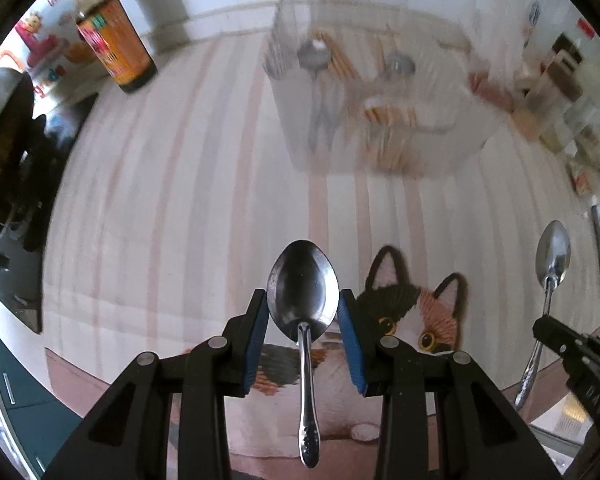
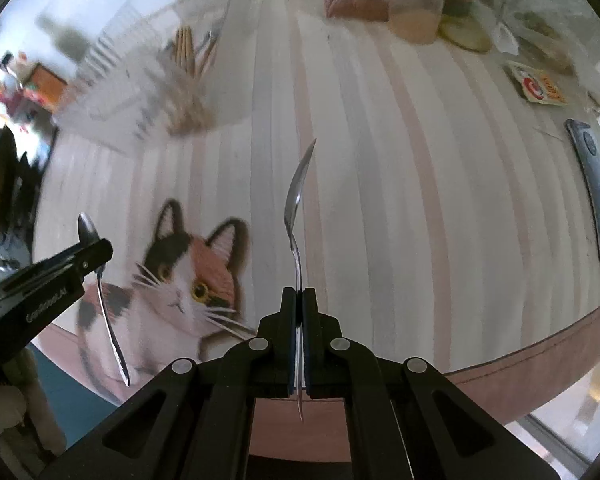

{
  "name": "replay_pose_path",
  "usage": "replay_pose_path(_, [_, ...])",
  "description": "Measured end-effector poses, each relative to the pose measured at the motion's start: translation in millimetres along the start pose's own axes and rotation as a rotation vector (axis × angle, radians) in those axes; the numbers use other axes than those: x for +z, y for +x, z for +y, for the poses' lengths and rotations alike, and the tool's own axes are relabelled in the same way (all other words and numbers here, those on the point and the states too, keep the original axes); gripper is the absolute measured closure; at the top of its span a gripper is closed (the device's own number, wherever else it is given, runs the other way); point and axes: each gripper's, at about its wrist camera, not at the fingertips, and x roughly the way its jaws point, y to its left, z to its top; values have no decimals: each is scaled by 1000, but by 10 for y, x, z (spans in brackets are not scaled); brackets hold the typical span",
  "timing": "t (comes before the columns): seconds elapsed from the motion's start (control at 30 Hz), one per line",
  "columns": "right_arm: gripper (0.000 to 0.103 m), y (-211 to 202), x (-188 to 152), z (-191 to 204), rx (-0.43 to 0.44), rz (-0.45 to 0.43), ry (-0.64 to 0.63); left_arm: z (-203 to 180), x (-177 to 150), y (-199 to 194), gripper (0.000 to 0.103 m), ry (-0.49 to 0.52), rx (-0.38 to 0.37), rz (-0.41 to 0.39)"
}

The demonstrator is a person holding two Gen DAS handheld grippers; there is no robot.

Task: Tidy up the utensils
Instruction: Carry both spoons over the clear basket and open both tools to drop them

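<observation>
My left gripper [image 1: 303, 304] is shut on the bowl of a steel spoon [image 1: 303, 284], its handle hanging down towards me, above the striped tablecloth. It also shows in the right wrist view [image 2: 94, 250] with that spoon [image 2: 88, 230]. My right gripper [image 2: 299, 298] is shut on the handle of a second steel spoon [image 2: 296, 196], seen edge-on with the bowl pointing away. That spoon [image 1: 553, 256] and gripper [image 1: 548, 330] show at the right of the left wrist view. A clear utensil organizer [image 1: 364, 100] with spoons and chopsticks stands at the far side, blurred.
A dark sauce bottle [image 1: 112, 40] stands at the far left. Jars and packets [image 1: 556, 80] crowd the far right. A phone [image 2: 598, 192] and a sachet [image 2: 538, 88] lie at the right. A cat picture [image 2: 188, 272] is on the cloth near the table's front edge.
</observation>
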Motion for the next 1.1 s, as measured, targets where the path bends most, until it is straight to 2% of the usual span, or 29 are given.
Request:
replay_pose_path(0.27, [100,-624,254,-38,73,-103,25,228,154,-652,71,-40,-53,-111])
replay_pose_path(0.47, [100,-989,528,227,137,-184,-7,313,605,-1264,71,-61,-112,-221])
replay_pose_path(0.57, [101,-1091,761,412,165,-217,-29,313,908,-1410,71,-73,-144,-252])
replay_pose_path(0.7, [100,-1170,1159,631,201,-246,-51,268,1355,-1423,71,-85,-171,-249])
replay_pose_path(0.83, [101,-1059,1594,848,208,-237,-79,208,1842,-1216,71,-85,-171,-202])
replay_pose_path(0.93, [101,-825,1942,995,204,-196,-95,180,2136,-929,71,-92,-167,-145])
replay_pose_path(1.1, [101,-408,2253,1111,182,-118,-109,147,2336,-450,71,-105,-169,-40])
